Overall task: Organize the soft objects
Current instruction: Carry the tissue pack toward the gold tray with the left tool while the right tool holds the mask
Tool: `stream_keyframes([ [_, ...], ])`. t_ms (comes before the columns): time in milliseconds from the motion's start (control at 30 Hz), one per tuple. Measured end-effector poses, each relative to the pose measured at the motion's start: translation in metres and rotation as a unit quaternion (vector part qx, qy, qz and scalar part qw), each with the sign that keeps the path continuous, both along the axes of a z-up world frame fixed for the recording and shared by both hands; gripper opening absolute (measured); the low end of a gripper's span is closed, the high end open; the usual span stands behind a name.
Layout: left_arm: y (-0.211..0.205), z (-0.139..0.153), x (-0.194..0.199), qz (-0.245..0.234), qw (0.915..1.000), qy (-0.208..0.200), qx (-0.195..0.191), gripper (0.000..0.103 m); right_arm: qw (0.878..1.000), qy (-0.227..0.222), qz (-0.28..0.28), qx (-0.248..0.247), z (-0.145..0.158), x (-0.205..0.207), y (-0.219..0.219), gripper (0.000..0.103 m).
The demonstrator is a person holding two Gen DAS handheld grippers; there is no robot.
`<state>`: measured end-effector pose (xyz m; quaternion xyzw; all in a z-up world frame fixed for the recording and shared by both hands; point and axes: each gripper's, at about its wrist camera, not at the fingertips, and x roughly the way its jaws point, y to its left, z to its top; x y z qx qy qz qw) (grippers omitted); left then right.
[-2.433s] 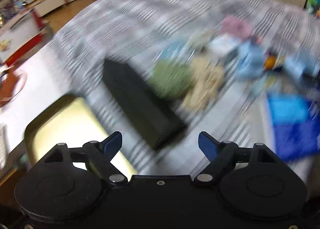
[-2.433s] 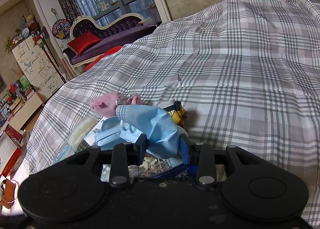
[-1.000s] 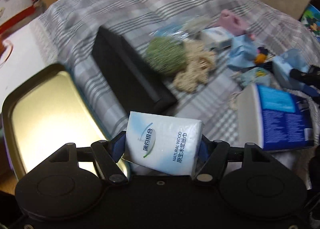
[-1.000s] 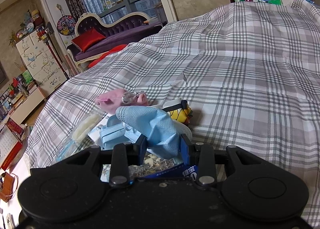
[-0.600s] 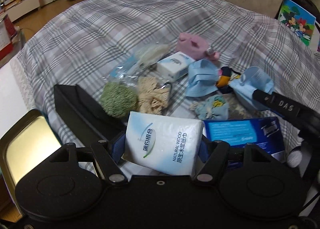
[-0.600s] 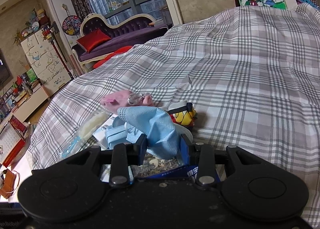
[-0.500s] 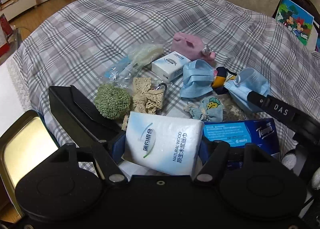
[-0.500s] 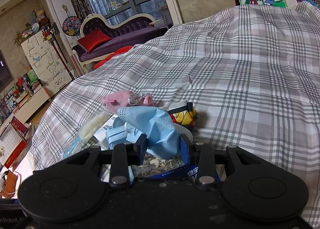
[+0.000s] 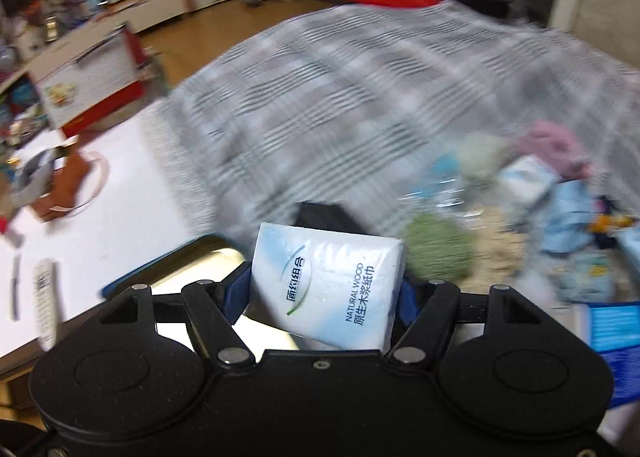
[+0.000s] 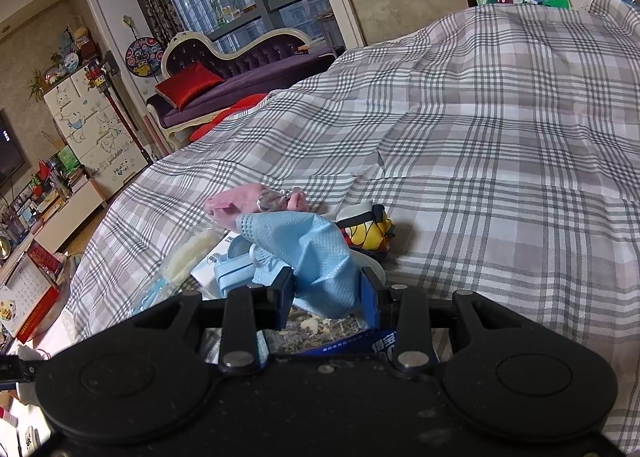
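The white tissue pack [image 9: 326,287] is sitting right between the blue pads of the left gripper [image 9: 322,293]. The pads are pressing on both its sides, so the left gripper is holding it tight. The pack is tilting a little and is up in the air, above the near edge of the checked blanket [image 9: 360,97]. Just behind it a black box [image 9: 320,215] is peeking out. To the left, below the pack, a shiny gold tin [image 9: 200,269] is lying open. To the right a green fluffy ball [image 9: 438,253] is resting on the blanket, and past it a blurry heap of small soft things is lying.

The blue face mask [image 10: 316,257] is sticking up between the pads of the right gripper [image 10: 326,289]. That gripper is squeezing the mask near its bottom end. Behind the mask a pink soft thing [image 10: 248,201] is lying on the blanket, and just to the right a yellow toy [image 10: 368,227] is sitting. A white and blue small box [image 10: 218,263] is lying to the left of the mask.
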<state>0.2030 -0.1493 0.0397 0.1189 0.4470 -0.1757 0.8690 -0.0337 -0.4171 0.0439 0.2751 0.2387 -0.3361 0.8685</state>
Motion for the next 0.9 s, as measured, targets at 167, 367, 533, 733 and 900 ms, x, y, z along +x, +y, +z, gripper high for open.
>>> stream_keyframes([
  [167, 0.006, -0.041, 0.020, 0.025, 0.9986, 0.034, 0.033, 0.065, 1.000, 0.004, 0.003, -0.004, 0.000, 0.002, 0.002, 0.035],
  [367, -0.004, -0.065, 0.024, 0.010, 0.9985, 0.050, 0.023, 0.065, 1.000, 0.008, 0.004, -0.007, -0.001, 0.004, 0.002, 0.035],
  [533, -0.015, -0.059, 0.029, -0.011, 0.9994, 0.028, 0.015, 0.065, 1.000, 0.012, 0.008, -0.011, -0.002, 0.006, 0.004, 0.035],
  [733, -0.007, -0.056, 0.030, 0.005, 0.9992, 0.040, 0.008, 0.065, 1.000, 0.015, 0.009, -0.015, -0.003, 0.008, 0.004, 0.035],
  [900, 0.002, -0.033, 0.012, -0.007, 0.9997, 0.021, -0.004, 0.065, 1.000, 0.015, 0.011, -0.023, -0.002, 0.008, 0.006, 0.035],
])
